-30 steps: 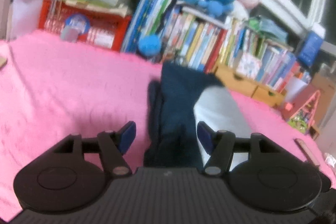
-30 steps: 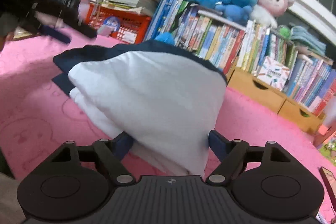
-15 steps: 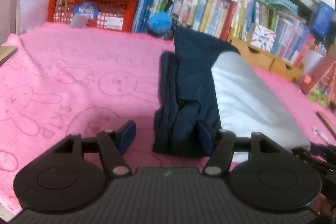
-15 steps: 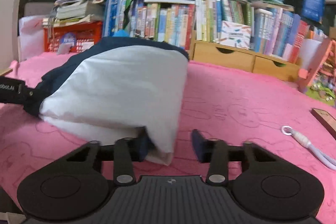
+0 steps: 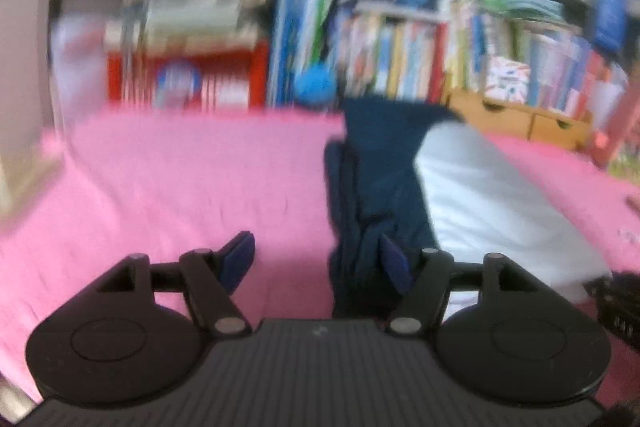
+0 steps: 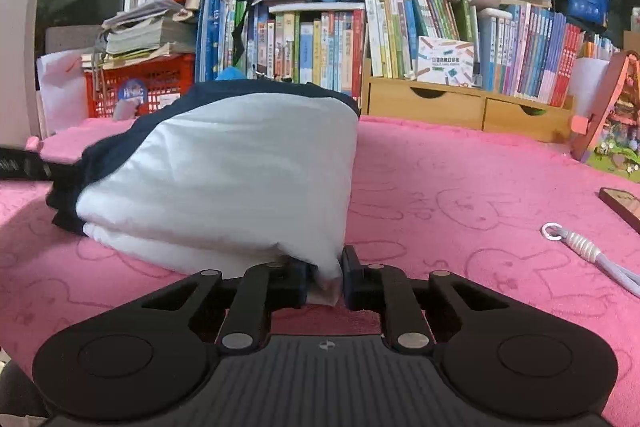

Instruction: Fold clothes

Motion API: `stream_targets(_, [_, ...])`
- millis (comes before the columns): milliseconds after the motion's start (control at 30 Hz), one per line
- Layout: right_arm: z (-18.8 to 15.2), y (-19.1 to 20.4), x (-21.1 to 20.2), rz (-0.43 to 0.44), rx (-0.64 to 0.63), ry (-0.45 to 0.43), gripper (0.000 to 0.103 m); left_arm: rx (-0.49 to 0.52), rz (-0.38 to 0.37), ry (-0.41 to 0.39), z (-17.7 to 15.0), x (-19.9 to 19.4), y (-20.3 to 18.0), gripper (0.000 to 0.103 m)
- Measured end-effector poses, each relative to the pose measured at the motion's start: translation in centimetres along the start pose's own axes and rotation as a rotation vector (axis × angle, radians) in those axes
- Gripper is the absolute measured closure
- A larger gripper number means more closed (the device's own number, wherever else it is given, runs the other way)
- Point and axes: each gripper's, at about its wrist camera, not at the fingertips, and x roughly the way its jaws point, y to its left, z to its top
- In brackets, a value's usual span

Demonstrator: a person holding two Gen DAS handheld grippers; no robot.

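Slippage threatens: the right gripper (image 6: 325,277), closing, pinches only a corner of the folded navy-and-white cotton garment (image 6: 224,183) on the pink fleece blanket (image 6: 460,195); the left gripper (image 5: 316,259) is opening around its navy edge, gripping nothing.

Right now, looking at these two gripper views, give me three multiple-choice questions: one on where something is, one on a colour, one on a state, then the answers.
1. Where does the white cord lie?
A. on the pink blanket, right of the garment
B. on the bookshelf
C. in the red crate

2. What colours is the folded garment?
A. red and yellow
B. navy and white
C. all green

3. What is the right gripper doing?
A. hanging wide open
B. pinching the garment's white corner
C. holding a book

Answers: 1 A, the cord rests on the pink blanket. 2 B, a navy edge borders white cloth. 3 B, white fabric sits between its closing jaws.
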Motion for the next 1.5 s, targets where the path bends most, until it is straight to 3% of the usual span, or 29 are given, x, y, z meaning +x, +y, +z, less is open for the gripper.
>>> stream_targets(100, [0.3,-0.3,0.0,0.015,0.039,0.002,0.086,0.153,-0.088,-0.073,0.6,-1.6,-2.8,0.035])
stream_targets(167, [0.6,-0.5,-0.1,0.032,0.068,-0.003,0.086,0.254,-0.192,-0.079,0.6,-1.5,-5.6,0.034])
stream_targets(233, [0.8,-0.7,-0.3,0.038,0.081,-0.006,0.086,0.352,-0.246,-0.07,0.0,-0.7,-8.2,0.032])
stream_targets(300, [0.8,-0.8,-0.4,0.042,0.087,-0.007,0.086,0.436,-0.238,-0.05,-1.0,0.4,-9.9,0.033])
stream_targets(400, [0.7,-1.2,-0.6,0.038,0.092,0.0,0.086,0.475,-0.153,0.0,-2.0,2.2,-10.2,0.038])
stream_targets(633, [0.2,-0.7,-0.5,0.033,0.075,0.009,0.086,0.238,0.123,0.119,-1.9,2.0,-2.8,0.044])
stream_targets(700, [0.3,-0.8,-0.6,0.045,0.075,0.019,0.086,0.12,0.125,0.141,-1.4,1.5,-0.5,0.045])
stream_targets(833, [1.4,-1.8,-1.4,0.161,-0.034,0.086,0.076,-0.197,-0.026,0.135,0.7,0.3,4.2,0.044])
stream_targets(967, [3.5,-5.7,-3.0,0.36,-0.019,0.117,0.039,-0.396,-0.216,0.104,3.3,0.8,7.4,0.025])
stream_targets(1033, [5.0,-7.6,-2.7,0.407,0.029,0.113,0.031,-0.486,-0.295,0.127,4.4,2.4,8.6,0.021])
stream_targets(1067, [5.8,-8.6,-2.5,0.429,0.053,0.111,0.019,-0.532,-0.328,0.154,4.7,3.7,9.1,0.021])
stream_targets(1100, [6.5,-9.3,-1.9,0.439,0.07,0.114,0.014,-0.577,-0.361,0.181,5.1,4.9,9.6,0.021])
stream_targets(1200, [8.5,-11.2,2.3,0.426,0.156,0.156,0.013,-0.613,-0.399,0.259,5.6,9.1,9.7,0.021])
stream_targets(1367, [9.4,-11.9,10.4,0.47,0.346,0.298,0.015,-0.56,-0.406,0.431,4.8,15.8,7.8,0.022])
stream_targets(1500, [9.9,-11.0,14.3,0.481,0.352,0.325,0.024,-0.507,-0.46,0.443,5.1,18.2,6.8,0.034])
